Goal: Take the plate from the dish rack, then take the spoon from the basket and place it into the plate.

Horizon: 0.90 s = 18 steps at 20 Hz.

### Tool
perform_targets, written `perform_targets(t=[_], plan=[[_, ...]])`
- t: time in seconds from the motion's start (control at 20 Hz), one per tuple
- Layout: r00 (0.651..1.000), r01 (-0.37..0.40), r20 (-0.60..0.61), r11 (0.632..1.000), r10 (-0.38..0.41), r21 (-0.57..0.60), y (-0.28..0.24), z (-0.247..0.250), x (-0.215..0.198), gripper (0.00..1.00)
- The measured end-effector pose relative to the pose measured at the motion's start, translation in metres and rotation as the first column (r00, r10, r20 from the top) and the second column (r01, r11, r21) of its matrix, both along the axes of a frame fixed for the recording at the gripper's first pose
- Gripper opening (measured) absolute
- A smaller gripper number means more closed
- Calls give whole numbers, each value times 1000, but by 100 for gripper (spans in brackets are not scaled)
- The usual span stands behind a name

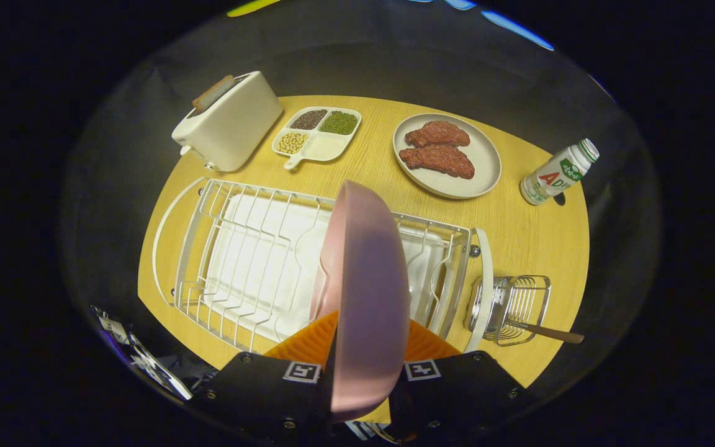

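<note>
A pink plate [367,292] stands on edge between my two fingers, and my gripper [362,338] is shut on it. The plate is held above the white wire dish rack [252,261], which lies beyond the fingers on the wooden table. To the right of the rack hangs a small wire basket [512,307]. A spoon [547,333] with a brown handle sticks out of the basket toward the right. The plate hides the middle part of the rack.
Beyond the rack stand a white toaster [230,121] with a slice of bread, a divided dish of beans [317,135], a plate with two pieces of meat [446,155] and a small bottle [559,172]. The round wooden table [531,236] ends close behind them.
</note>
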<state>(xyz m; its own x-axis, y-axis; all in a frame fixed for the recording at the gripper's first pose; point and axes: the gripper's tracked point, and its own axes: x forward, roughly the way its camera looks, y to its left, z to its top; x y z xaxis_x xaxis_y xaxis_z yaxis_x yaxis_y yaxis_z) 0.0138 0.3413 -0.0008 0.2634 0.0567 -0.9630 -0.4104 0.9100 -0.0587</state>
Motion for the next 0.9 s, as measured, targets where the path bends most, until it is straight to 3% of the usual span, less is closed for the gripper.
perform_targets(t=[0.1,0.15,0.4,0.65,0.9], plan=[[995,-64,74,995,70,-79,-4,11,20,34],[994,-75,68,992,82,-101,-5,14,23,30],[982,-146,88,967,167,-206,-2,28,28,30],[984,-147,73,975,161,-166,2,34,18,30],[994,-90,53,996,91,-28,-15,50,-4,30]])
